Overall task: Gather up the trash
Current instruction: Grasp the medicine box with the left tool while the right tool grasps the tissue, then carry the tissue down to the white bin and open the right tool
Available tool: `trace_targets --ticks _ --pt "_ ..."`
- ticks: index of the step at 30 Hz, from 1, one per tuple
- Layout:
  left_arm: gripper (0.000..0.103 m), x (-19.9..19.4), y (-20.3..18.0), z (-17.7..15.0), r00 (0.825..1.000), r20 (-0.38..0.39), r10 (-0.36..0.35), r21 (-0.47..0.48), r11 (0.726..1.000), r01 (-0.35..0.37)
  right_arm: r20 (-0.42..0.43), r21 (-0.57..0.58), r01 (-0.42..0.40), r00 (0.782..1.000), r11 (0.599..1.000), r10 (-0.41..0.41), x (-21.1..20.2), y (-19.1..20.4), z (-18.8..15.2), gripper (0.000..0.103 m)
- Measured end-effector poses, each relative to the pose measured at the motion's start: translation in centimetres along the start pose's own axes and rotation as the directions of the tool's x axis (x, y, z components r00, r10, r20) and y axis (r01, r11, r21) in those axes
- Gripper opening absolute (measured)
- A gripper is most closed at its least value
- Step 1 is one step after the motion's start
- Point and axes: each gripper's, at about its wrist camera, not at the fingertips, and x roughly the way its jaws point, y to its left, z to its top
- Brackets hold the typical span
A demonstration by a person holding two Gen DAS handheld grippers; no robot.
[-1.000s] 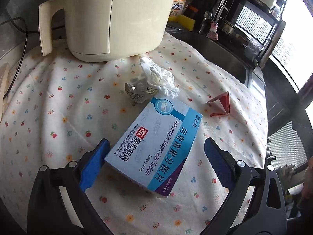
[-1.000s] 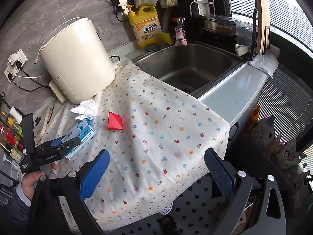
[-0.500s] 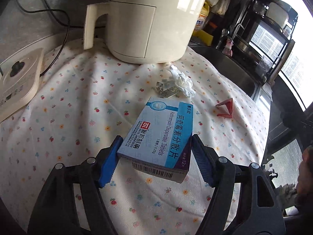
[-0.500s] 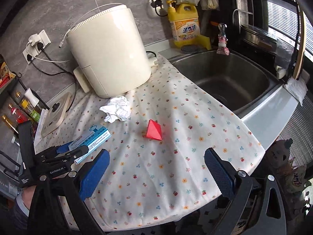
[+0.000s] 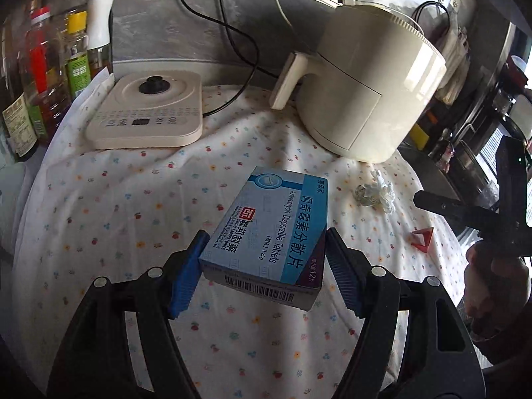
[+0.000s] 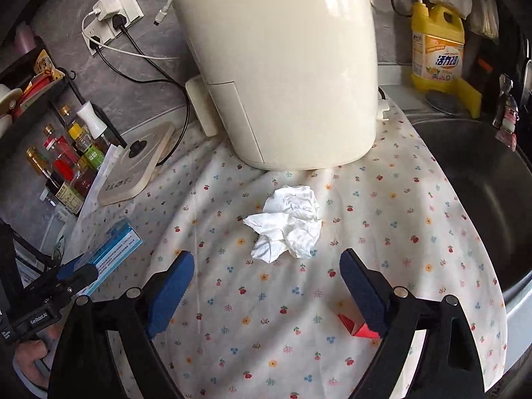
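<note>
Gripping the medicine box (image 5: pixel 269 232) between both blue pads, the left gripper (image 5: pixel 266 266) now carries it clear of the floral tablecloth (image 5: pixel 133 206) — a second ago the box lay flat on the cloth between wide jaws. The first piece of trash therefore counts as picked up; no bin is visible in either view, so the drop-off point cannot be told.

The right gripper (image 6: pixel 266 286) has swung in from the far right edge of the counter and now faces the crumpled tissue (image 6: pixel 287 226), which lies just in front of the cream air fryer (image 6: pixel 282 66). Its jaws are wide but closing, with nothing between them yet — the tissue sits beyond the fingertips. The red folded paper (image 6: pixel 352 327) lies on the cloth, partly hidden behind the right finger (image 6: pixel 362 289).

Judgement: the tissue is the next target, the red paper after it.
</note>
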Motion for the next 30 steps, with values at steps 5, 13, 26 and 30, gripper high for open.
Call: trace_targets --ticks 5,13,26,30 --pt "0.071 -1.5 1.6 -0.5 0.998 0.025 0.06 -0.056 0.997 -0.059 -0.03 -0.024 0.013 0.999 1.0 -0.014 3.0 -0.2 1.0 0.086" --pt "0.071 -2.6 3.0 -1.5 0.996 0.033 0.081 -0.105 0.991 -0.077 -0.083 -0.025 -0.011 0.997 1.0 0.009 4.3 0.0 1.3 0.034" --pt "0.071 -4.3 2.5 -1.6 0.998 0.067 -0.018 -0.02 1.0 0.019 -0.023 0.066 -0.008 1.0 0.998 0.009 -0.3 0.4 -1.6 0.001" --pt "0.071 -3.9 2.3 -2.0 0.996 0.057 -0.065 0.009 0.998 0.065 0.019 0.081 0.002 1.0 0.997 -0.003 -2.5 1.1 -2.8 0.001"
